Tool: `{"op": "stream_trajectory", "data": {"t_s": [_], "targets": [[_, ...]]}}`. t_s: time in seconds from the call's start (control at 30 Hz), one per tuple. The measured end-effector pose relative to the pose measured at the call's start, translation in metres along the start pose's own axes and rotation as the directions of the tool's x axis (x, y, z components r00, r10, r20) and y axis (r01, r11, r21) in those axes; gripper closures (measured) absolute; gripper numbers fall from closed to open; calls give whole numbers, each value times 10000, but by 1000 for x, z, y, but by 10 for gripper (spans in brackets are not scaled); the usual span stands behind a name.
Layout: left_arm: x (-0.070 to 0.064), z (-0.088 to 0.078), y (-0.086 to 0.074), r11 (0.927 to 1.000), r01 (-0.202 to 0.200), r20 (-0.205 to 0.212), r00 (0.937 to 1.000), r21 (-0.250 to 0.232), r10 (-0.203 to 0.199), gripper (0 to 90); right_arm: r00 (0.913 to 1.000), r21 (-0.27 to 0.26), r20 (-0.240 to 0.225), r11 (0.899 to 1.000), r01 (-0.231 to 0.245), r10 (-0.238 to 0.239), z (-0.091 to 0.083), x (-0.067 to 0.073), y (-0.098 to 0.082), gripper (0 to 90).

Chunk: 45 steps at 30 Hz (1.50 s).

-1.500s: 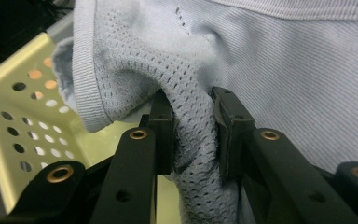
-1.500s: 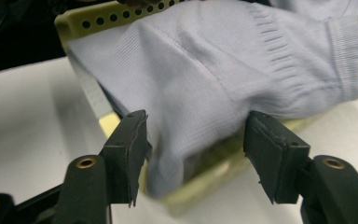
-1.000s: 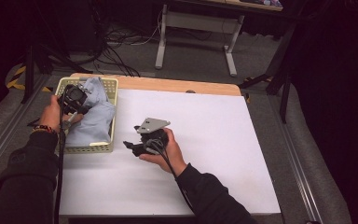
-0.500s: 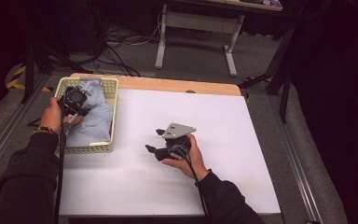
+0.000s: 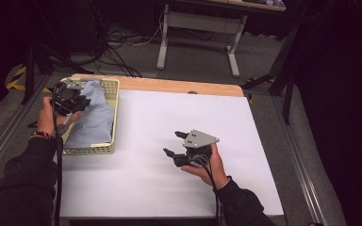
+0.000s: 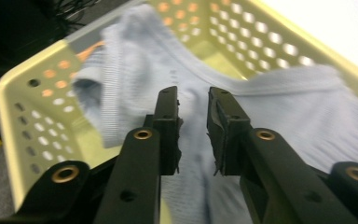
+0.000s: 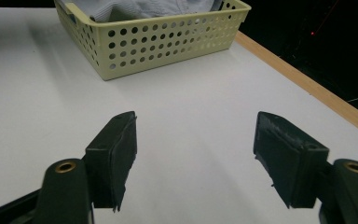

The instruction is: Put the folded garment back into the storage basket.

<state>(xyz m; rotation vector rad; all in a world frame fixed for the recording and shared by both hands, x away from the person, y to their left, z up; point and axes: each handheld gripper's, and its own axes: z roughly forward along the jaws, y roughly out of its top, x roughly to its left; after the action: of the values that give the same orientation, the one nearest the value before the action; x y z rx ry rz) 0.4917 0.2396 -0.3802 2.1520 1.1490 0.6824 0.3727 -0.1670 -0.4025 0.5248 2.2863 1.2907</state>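
The right gripper (image 5: 175, 144), jaws spread and empty, has slid away across the white table (image 5: 136, 188); the left gripper (image 6: 193, 112), jaws narrow with a visible gap, hovers over the pale-blue garment (image 6: 279, 102) in the yellow basket (image 5: 114, 113); the pick seems left-handed.

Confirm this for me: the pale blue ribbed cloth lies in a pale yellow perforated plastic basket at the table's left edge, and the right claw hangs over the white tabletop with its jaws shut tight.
Wrong on the jaws. The right claw stands wide open over the white tabletop with nothing between its jaws, as the right gripper view shows. The pale blue ribbed cloth does lie in the pale yellow perforated plastic basket at the left edge.
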Motion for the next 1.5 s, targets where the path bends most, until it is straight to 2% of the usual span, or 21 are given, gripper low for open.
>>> {"op": "stream_trajectory", "data": {"t_s": [0.1,0.2,0.27,0.33,0.5,0.53,0.57,0.6,0.77,0.93,1.17,1.3,1.37,1.4,1.5], "targets": [[-9,1,-1,9993,-354,287,9990,93,351,809,10000,-14,72,10000,35,-35,-8,0,-3,305],[-19,8,-3,9945,-917,496,9948,509,892,845,9999,44,126,10000,78,-78,-14,-1,-7,304],[-21,13,-5,9932,-933,527,9946,700,897,861,9998,140,182,9999,13,-15,-18,-3,-11,302],[-21,17,-6,9910,-948,738,9934,944,880,870,9998,216,199,9998,-2,-2,-20,-3,-14,300],[-24,24,-9,9860,-1040,706,9929,1305,954,869,9999,449,160,9990,55,-62,-24,-2,-22,298],[-25,28,-9,9806,-1165,727,9917,1574,1061,869,9998,487,154,9988,73,-80,-24,-2,-23,297],[-25,28,-9,9806,-1165,727,9917,1574,1061,869,9998,577,152,9983,95,-104,-24,-2,-25,296],[-27,32,-11,9738,-1304,750,9901,1861,1182,869,9998,641,154,9978,137,-147,-24,-1,-26,296],[-30,38,-11,9611,-1559,693,9872,2281,1437,869,9996,736,185,9970,220,-235,-26,0,-30,293],[-27,34,-10,9709,-1337,582,9905,1986,1245,858,9988,758,324,9965,350,-375,-31,2,-34,290],[-26,18,-7,9889,-1028,145,9947,1072,1019,843,9975,750,517,9962,437,-477,-37,5,-38,287],[-26,10,-7,9949,-846,-24,9964,556,849,838,9964,776,657,9958,477,-529,-40,5,-41,285],[-26,8,-6,9955,-814,-1,9967,481,815,829,9961,742,734,9963,429,-483,-43,5,-42,284],[-28,1,-7,9981,-621,33,9981,20,621,829,9958,704,789,9967,408,-463,-45,4,-43,283],[-30,-6,-6,9978,-563,-63,9984,-344,562,820,9958,554,889,9983,185,-234,-49,2,-45,282]]}}
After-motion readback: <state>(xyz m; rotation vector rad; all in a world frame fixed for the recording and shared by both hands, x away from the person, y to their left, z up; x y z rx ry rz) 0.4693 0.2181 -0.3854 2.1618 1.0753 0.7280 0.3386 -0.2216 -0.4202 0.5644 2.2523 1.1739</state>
